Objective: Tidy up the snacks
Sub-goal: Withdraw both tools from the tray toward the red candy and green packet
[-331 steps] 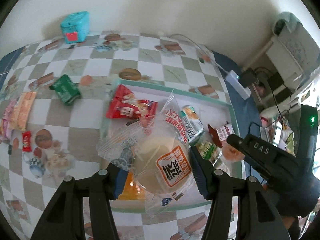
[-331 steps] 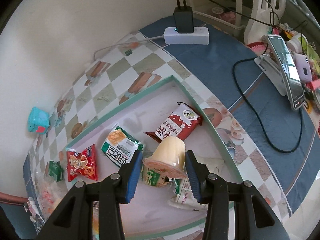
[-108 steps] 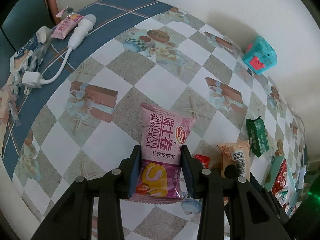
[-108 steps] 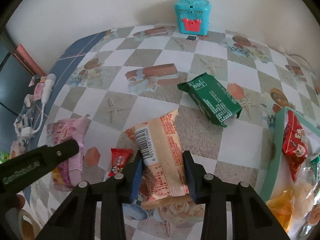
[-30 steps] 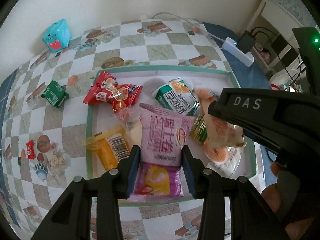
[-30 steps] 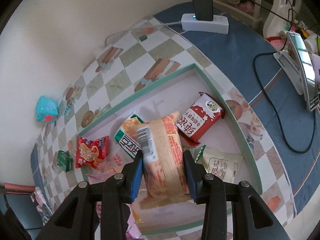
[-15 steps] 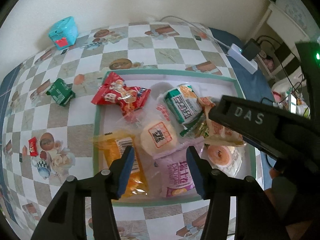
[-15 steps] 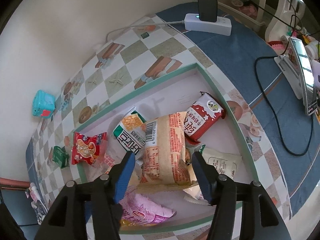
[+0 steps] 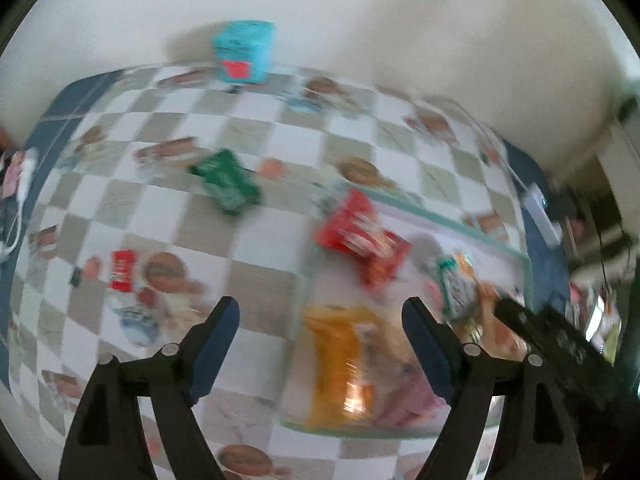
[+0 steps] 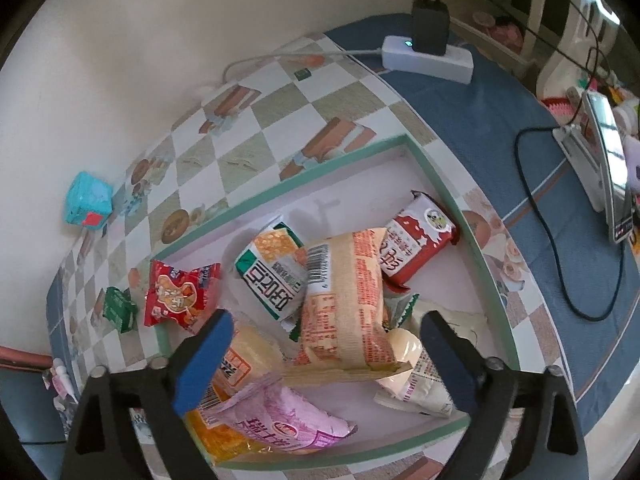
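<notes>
The right gripper (image 10: 324, 336) hangs over the green-rimmed tray (image 10: 452, 208), its jaws opening wide with nothing pressed between the blue pads; the peach-coloured barcode packet (image 10: 344, 304) lies below the gap, loose on top of the heap inside the tray. Around that packet sit a green-and-white packet (image 10: 272, 272) on its far left, a red-and-white packet (image 10: 416, 240) on its far right, a red snack bag (image 10: 180, 292) at the tray's left rim, a pink wafer-roll bag (image 10: 280, 420) and an orange packet (image 10: 216, 436) at the near left, and a pale jelly cup (image 10: 404, 344) with a cream packet (image 10: 424, 388) at the near right. The left gripper (image 9: 320, 332) is also opening and holds nothing; its view is blurred, and its gap spans the tray's (image 9: 452, 224) left edge, with the orange packet (image 9: 340, 360) and the red snack bag (image 9: 360, 236) visible inside. Outside the tray, on the checked tablecloth (image 9: 260, 280), a green packet (image 9: 226, 180) lies to the far left and a small red candy (image 9: 122, 270) lies well left of the tray. A teal box (image 9: 244, 50) stands against the far wall. In the right view a white power strip (image 10: 428, 58) with a black charger rests on the blue cloth beyond the tray.
</notes>
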A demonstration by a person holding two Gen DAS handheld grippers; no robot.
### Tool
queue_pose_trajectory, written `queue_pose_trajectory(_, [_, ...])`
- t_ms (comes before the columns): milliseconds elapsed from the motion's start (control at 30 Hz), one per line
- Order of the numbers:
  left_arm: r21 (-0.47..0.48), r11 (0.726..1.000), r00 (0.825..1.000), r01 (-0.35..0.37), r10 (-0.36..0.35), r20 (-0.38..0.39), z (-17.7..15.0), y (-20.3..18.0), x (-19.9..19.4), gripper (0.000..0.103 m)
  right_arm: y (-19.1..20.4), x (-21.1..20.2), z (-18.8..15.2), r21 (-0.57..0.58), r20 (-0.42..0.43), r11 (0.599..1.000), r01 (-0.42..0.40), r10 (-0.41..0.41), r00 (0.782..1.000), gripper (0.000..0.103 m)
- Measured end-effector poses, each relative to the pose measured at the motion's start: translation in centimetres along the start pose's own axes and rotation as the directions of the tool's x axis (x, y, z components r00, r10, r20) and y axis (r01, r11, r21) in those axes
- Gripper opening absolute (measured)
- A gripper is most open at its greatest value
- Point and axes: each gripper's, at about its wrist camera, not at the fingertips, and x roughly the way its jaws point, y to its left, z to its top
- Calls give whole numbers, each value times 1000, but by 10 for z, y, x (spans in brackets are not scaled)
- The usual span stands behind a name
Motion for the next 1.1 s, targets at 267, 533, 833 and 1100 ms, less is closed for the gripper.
queue_pose_trajectory(267, [-268, 961, 997, -64, 75, 34, 20, 99, -10, 84, 38, -9, -8, -107, 38, 994, -9, 13, 999, 103])
queue_pose_trajectory(533, [-514, 849, 985, -127, 169, 35, 16, 198, -20, 93, 78, -16, -23, -202, 52, 979, -33, 44, 998, 103])
queue_pose_trajectory(833, [-626, 766, 979, -145, 202, 20, 5, 256, -26, 94, 136, -17, -51, -327, 42, 942, -81, 100, 994, 103])
queue_pose_trajectory(1100, [-680, 715, 975, -162, 222, 1, -4, 287, -28, 94, 176, -8, -71, -396, 10, 911, -115, 130, 992, 103])
